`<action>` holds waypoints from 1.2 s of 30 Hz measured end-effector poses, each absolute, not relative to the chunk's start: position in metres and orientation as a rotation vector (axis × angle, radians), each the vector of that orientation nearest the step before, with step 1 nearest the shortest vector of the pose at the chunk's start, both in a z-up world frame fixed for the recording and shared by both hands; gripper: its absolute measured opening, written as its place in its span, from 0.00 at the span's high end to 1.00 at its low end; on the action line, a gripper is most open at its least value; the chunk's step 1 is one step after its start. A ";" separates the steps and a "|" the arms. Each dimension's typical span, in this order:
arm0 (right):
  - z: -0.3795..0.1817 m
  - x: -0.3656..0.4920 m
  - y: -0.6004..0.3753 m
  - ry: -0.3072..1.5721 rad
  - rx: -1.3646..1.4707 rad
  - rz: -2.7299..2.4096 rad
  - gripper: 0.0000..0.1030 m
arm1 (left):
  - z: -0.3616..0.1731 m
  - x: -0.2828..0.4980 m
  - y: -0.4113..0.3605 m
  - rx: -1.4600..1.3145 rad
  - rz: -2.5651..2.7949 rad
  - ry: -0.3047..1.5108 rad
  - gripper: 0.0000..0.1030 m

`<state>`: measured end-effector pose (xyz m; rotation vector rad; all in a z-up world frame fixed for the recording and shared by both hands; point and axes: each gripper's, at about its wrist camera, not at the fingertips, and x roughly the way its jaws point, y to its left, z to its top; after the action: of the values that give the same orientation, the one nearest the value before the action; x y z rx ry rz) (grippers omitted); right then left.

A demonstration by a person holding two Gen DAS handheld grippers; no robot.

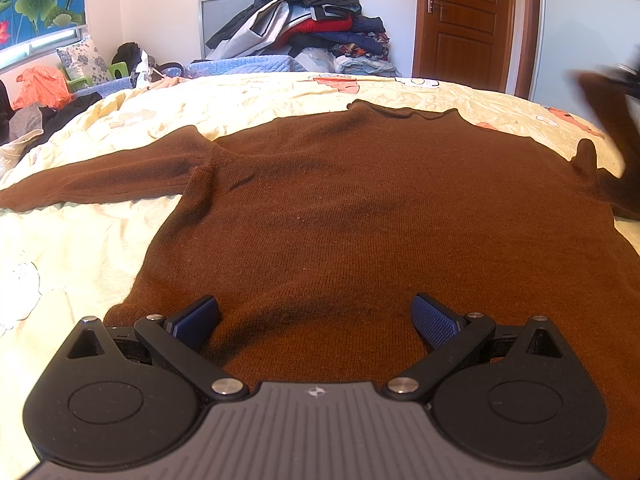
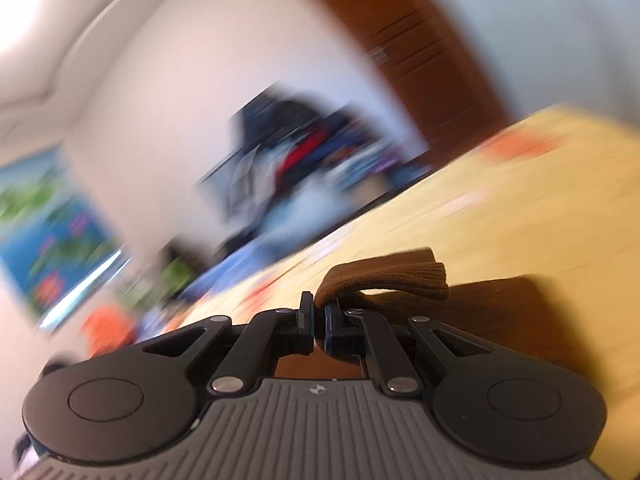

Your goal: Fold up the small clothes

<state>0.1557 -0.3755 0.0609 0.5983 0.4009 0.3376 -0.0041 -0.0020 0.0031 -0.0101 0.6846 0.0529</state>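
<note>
- One brown sweater (image 1: 360,208) lies spread flat across mid-frame on my bed (image 1: 80,248); no fold is finished.
- My left gripper (image 1: 316,320) hovers wide open, bottom centre.
- My right gripper (image 2: 319,320) pinches the sleeve cuff (image 2: 384,280), centre frame.

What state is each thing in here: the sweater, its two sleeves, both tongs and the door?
Brown sweater: spread flat on the bed.
Outstretched sleeve: lying flat.
Other sleeve cuff: lifted, pinched.
Left tongs: open, over the hem.
Right tongs: shut on the cuff.
Door: closed.
</note>
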 end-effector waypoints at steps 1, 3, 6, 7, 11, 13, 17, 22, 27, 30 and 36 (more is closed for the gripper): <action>0.054 0.162 -0.341 0.438 0.577 0.403 0.88 | 0.003 -0.003 -0.002 -0.011 0.052 0.685 0.00; 0.039 0.169 -0.290 0.528 0.524 0.472 0.80 | 0.003 -0.003 -0.001 -0.014 0.048 0.687 0.00; 0.020 0.154 -0.248 0.585 0.448 0.434 0.46 | 0.003 -0.003 0.001 -0.023 0.032 0.689 0.00; 0.017 0.142 -0.244 0.568 0.438 0.444 0.47 | 0.004 -0.003 0.002 -0.024 0.023 0.690 0.00; 0.008 0.095 -0.244 0.570 0.313 0.427 0.46 | 0.009 0.000 0.008 -0.058 -0.020 0.711 0.00; 0.000 0.075 -0.251 0.587 0.269 0.403 0.41 | 0.018 0.006 0.013 -0.135 -0.069 0.717 0.00; -0.011 0.061 -0.271 0.599 0.294 0.372 0.28 | 0.047 0.042 0.011 -0.287 -0.160 0.652 0.00; -0.029 0.059 -0.291 0.568 0.446 0.331 0.25 | 0.065 0.105 -0.048 -0.033 -0.161 0.638 0.00; -0.032 0.051 -0.301 0.536 0.512 0.316 0.25 | 0.047 0.134 -0.111 0.205 -0.255 0.688 0.00; -0.034 0.051 -0.303 0.544 0.532 0.326 0.23 | 0.026 0.152 -0.126 0.304 -0.201 0.752 0.00; -0.037 0.059 -0.307 0.559 0.580 0.343 0.17 | 0.034 0.155 -0.097 0.135 -0.165 0.754 0.75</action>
<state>0.0586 -0.3069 -0.0369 0.5802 0.5589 0.3429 0.1552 -0.0974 0.0344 0.1348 0.7543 -0.1650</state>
